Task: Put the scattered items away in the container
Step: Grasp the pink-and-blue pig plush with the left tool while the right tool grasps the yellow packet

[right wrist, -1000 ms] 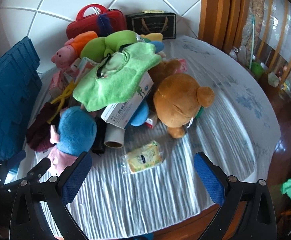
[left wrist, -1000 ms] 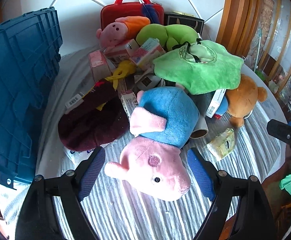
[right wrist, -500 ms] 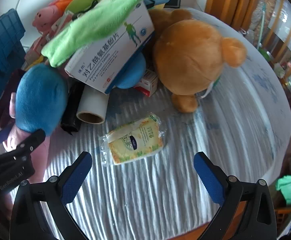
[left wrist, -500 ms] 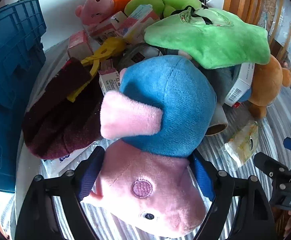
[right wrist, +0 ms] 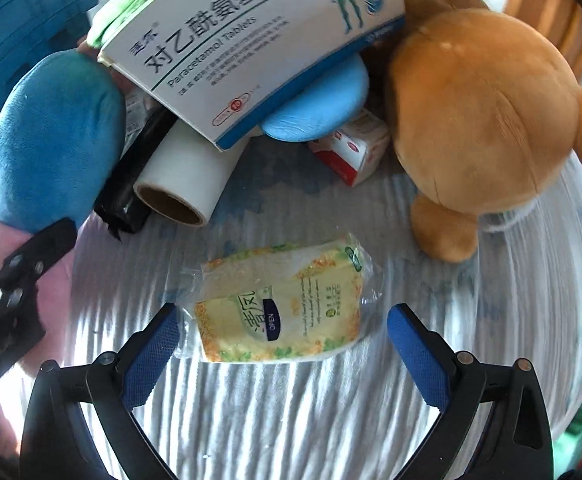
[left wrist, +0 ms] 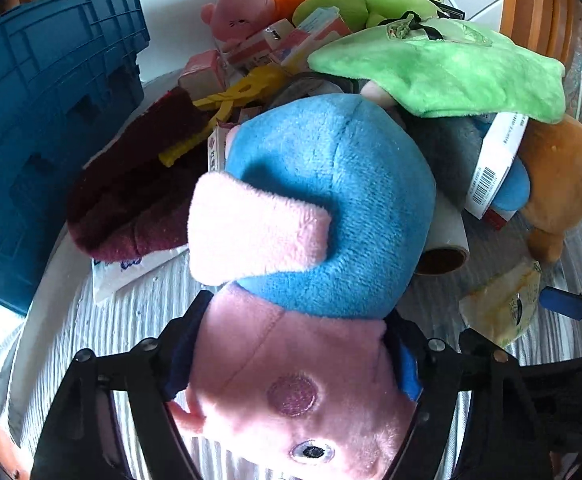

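Through the left wrist view, we have the left hand-held gripper set around the neck of the pink-headed, blue-bodied plush pig toy, its blue pads pressed against the pink fabric on both sides; we judge it closed on the toy, though the toy does not look lifted off the striped grey cloth-covered surface. Ahead and to the left of this hand-held gripper stands the dark blue ribbed plastic container, of which we see only the outer wall, so we cannot tell what it holds. Straight ahead the heap is intact: a maroon fuzzy cloth, a bright green plush piece, a brown plush bear.

Through the right wrist view, the right hand-held gripper is spread wide and holds nothing; the yellow plastic-wrapped tissue pack lies between its fingers, neither pad touching. Beyond it sit a white roll on a cardboard tube and a white-and-blue tablet box.

We judge the tidying barely begun: nearly everything remains outside the container.
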Demonstrator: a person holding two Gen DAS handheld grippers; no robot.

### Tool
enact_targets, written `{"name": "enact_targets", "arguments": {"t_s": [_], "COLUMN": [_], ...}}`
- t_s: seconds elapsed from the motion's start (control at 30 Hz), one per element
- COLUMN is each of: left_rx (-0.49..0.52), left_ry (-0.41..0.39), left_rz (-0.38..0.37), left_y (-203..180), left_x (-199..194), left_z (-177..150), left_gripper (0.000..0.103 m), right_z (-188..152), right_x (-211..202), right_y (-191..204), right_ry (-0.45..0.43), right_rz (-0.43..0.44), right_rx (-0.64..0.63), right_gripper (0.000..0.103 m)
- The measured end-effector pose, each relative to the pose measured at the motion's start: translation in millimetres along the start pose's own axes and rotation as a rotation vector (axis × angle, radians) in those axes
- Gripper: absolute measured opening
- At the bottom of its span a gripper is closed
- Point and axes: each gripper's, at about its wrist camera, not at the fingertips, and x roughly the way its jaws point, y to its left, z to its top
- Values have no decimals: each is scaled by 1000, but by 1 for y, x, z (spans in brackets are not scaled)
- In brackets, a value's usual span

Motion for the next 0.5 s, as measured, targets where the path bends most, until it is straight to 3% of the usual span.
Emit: {"name": "enact_targets", "arguments": {"t_s": [0.2, 0.37, 0.5], "left_rx": [-27, -57, -65], "left_ry": [-21, -34, -47], "left_rz": [51, 45, 31], "left_y": [-5, -6, -11], "left_x": [-2, -13, -30], "left_z": [-6, -10, -14], "left_gripper": [78, 71, 70], "right_z": [-6, -8, -8], "right_x": [4, -7, -26], "right_y": [-4, -4, -8], "right_ry": [-28, -59, -96], "right_rz": [6, 32, 58], "right_rx": [-46, -76, -79], "right_gripper": [100, 73, 67]}}
